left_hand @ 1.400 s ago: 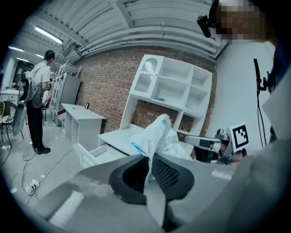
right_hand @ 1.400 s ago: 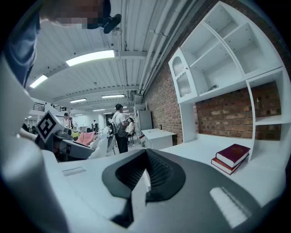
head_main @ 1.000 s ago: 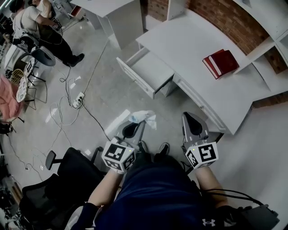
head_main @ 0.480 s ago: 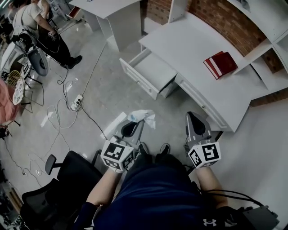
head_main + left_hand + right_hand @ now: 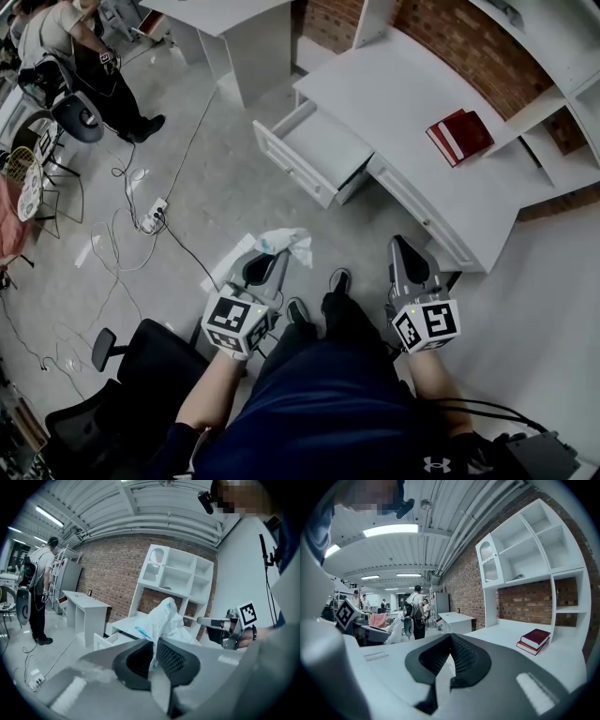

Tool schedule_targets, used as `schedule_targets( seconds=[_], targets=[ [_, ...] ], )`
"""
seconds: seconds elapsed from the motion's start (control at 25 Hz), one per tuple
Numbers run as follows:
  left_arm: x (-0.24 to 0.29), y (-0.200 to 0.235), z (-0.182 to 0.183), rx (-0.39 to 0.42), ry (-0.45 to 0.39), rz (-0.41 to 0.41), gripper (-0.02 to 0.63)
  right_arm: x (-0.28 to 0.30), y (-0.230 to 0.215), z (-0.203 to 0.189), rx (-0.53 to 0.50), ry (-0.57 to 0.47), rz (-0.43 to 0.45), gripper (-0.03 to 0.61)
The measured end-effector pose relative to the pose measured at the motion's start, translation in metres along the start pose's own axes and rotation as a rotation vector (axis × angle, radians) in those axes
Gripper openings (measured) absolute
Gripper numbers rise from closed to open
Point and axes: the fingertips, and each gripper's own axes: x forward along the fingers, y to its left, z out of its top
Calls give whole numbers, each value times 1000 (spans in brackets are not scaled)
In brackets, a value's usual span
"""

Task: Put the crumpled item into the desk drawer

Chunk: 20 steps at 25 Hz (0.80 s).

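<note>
- The left tongs (image 5: pixel 278 257) are pinched on the crumpled item (image 5: pixel 285 243). The right tongs (image 5: pixel 403 246) are pressed together on nothing, near the counter's front edge.
- Counter (image 5: pixel 403 103): white, set against a brick wall.
- Drawer (image 5: pixel 317 150): pulled out diagonally from the counter and bare inside. It lies ahead of the left tongs and slightly right, well apart from them. The left hand looks nearer.
- The crumpled item is a thin, scrunched white sheet with a blue streak. It sticks out past the tips, above the floor.
</note>
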Motion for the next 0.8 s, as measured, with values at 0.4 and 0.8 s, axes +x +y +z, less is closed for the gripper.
schedule_targets(
  seconds=[0.4,0.8],
  targets=[
    [29,28,16,0,12,67,21,58,-14,0,29,2,69,2],
    [99,46,40,9,34,132,21,124,-69,15,54,0,144,3]
  ],
)
